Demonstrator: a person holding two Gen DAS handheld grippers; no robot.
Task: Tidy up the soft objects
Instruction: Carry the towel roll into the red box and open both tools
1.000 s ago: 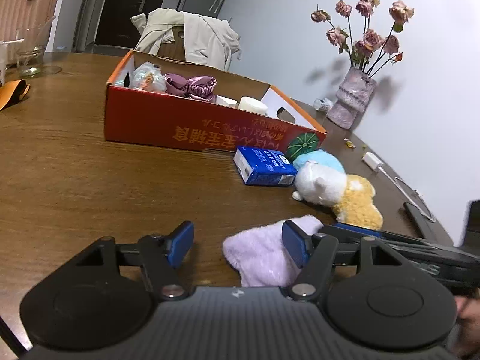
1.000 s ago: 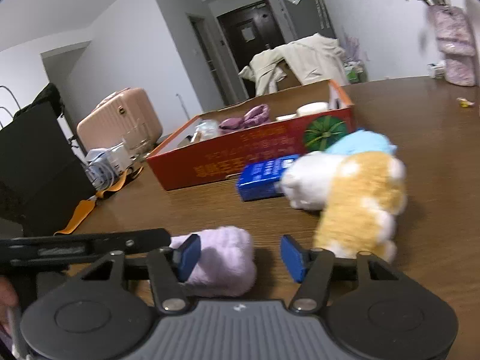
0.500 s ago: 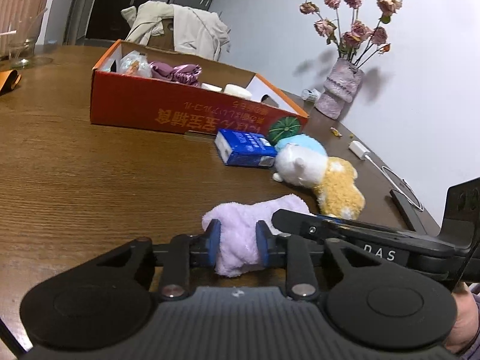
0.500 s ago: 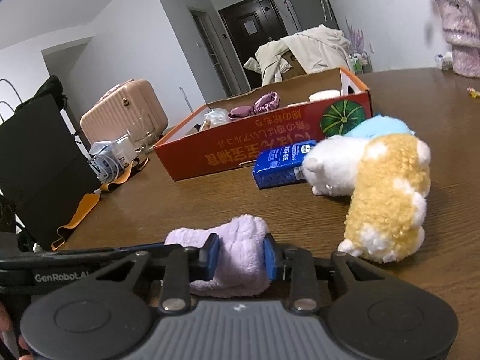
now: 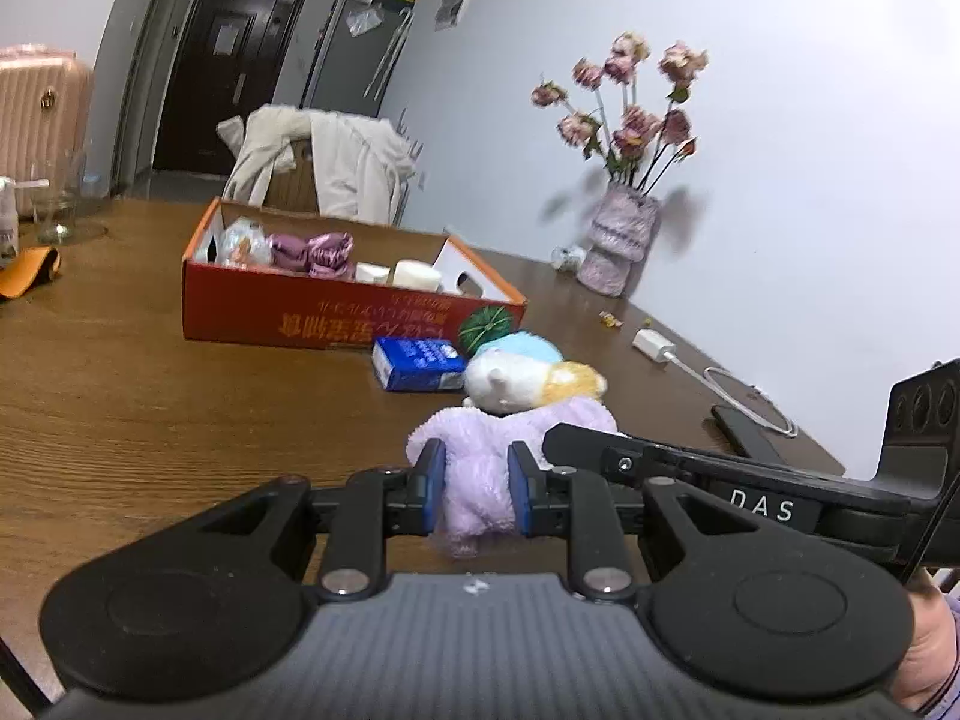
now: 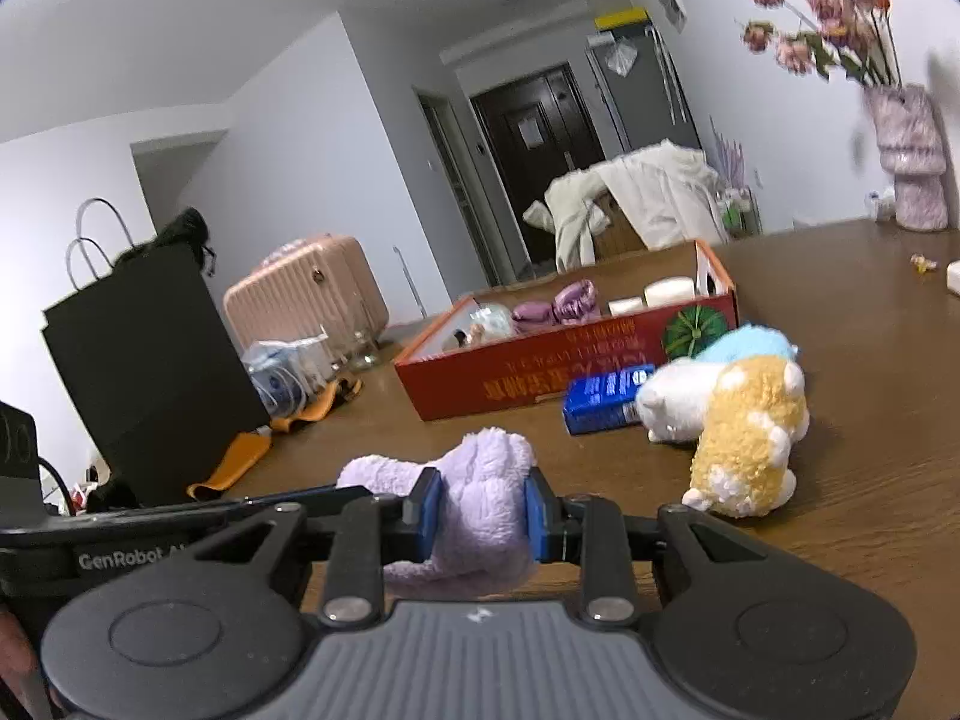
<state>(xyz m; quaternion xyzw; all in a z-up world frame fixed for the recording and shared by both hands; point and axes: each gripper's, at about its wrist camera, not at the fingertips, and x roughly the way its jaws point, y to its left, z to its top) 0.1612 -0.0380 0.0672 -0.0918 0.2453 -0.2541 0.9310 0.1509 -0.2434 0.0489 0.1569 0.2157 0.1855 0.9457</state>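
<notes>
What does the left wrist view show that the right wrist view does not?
Only the left wrist view shows the white charger with its cable and a dark phone. Only the right wrist view shows the black paper bag. Both show the fluffy lilac cloth clamped by the left gripper and the right gripper, the red cardboard box and the white-and-yellow plush toy.

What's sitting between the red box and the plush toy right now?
A blue carton lies between the red box and the plush toy, against the plush's white head; clearest in the right wrist view.
</notes>
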